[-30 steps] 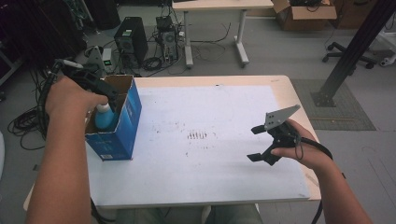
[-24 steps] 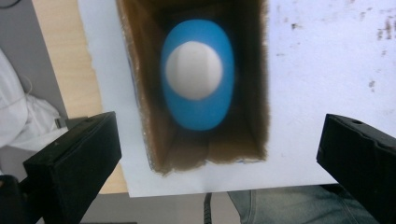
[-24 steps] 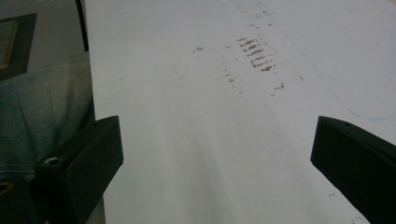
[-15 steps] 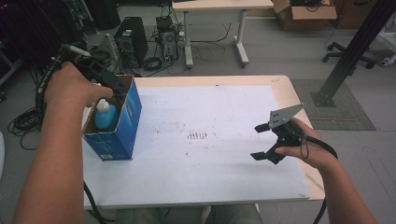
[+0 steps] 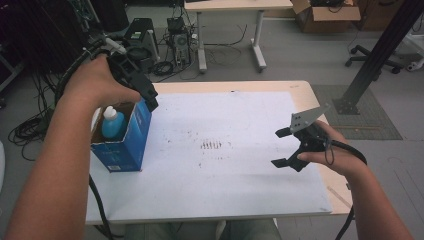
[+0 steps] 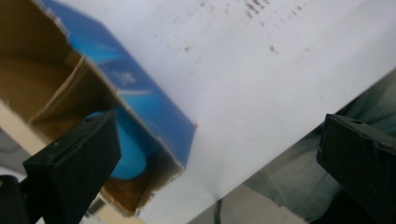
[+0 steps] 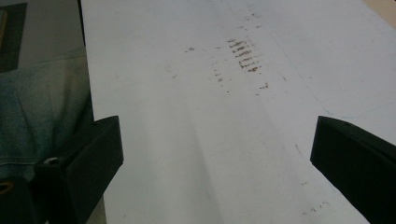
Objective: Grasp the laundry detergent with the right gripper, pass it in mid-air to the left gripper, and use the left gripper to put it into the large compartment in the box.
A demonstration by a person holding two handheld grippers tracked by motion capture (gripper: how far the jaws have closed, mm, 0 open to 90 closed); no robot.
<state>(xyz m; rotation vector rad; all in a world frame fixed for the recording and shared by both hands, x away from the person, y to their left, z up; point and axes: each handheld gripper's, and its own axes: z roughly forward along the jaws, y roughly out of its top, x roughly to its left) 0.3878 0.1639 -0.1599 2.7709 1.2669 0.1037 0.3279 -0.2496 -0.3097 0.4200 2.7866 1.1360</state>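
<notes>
The left gripper [image 5: 142, 92] hung over the far edge of the blue cardboard box [image 5: 131, 142]; its fingers [image 6: 74, 168] had just been opening and were spread wide with nothing between them; the box stood open at the left side of the white desk [image 5: 220, 175]; a blue bottle [image 5: 113, 124] with a white cap stood inside it; the right gripper [image 5: 289, 148] was well apart at the right side of the desk; its fingers [image 7: 88, 158] were spread wide too, and they held nothing; small dark marks [image 5: 211, 145] dotted the middle of the desk.
</notes>
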